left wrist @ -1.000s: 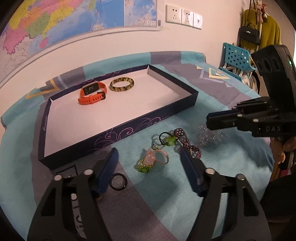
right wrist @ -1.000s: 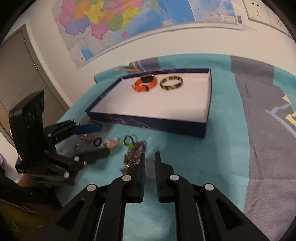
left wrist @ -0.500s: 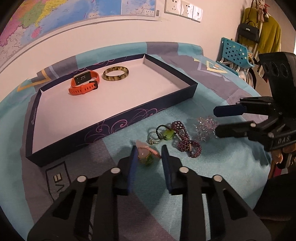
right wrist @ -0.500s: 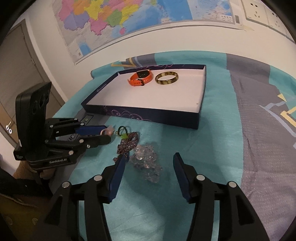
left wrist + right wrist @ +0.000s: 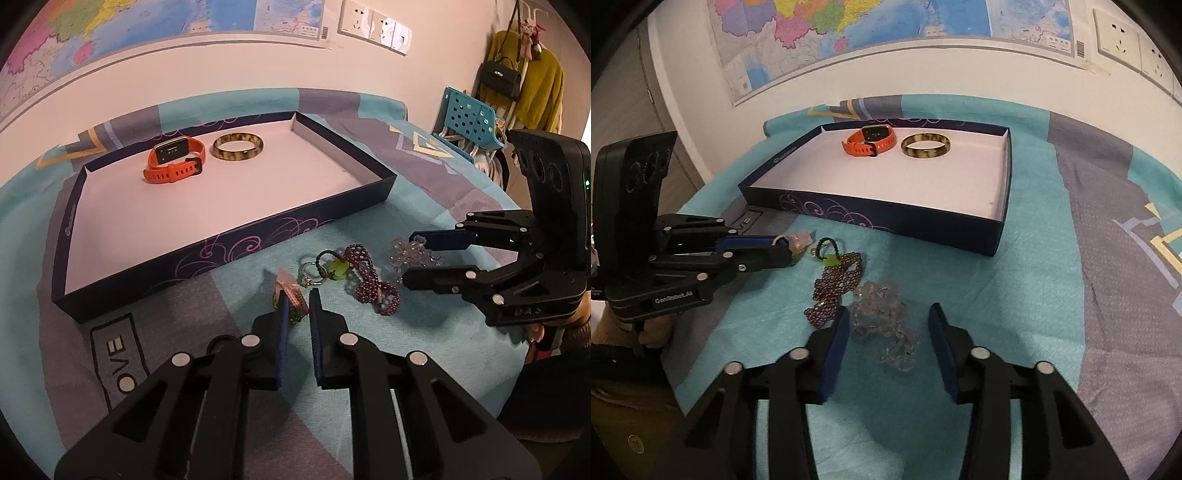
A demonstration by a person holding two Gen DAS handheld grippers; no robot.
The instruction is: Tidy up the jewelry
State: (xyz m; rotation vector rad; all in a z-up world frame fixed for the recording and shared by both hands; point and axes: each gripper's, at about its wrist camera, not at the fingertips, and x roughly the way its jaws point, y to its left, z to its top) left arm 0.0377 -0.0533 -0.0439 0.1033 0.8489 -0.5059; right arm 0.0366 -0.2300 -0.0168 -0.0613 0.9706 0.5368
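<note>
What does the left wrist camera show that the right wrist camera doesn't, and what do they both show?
Only the left wrist view: a blue perforated basket, a black handbag and a yellow garment hanging at the right.

Only the right wrist view: a door at the left, and the clear bead bracelet lying between the right gripper jaws, which are closing without pressing on it.

Both: the navy tray holding an orange watch and a mottled bangle, the purple bead bracelet, the wall map, and the left gripper closing on a pink charm.
</note>
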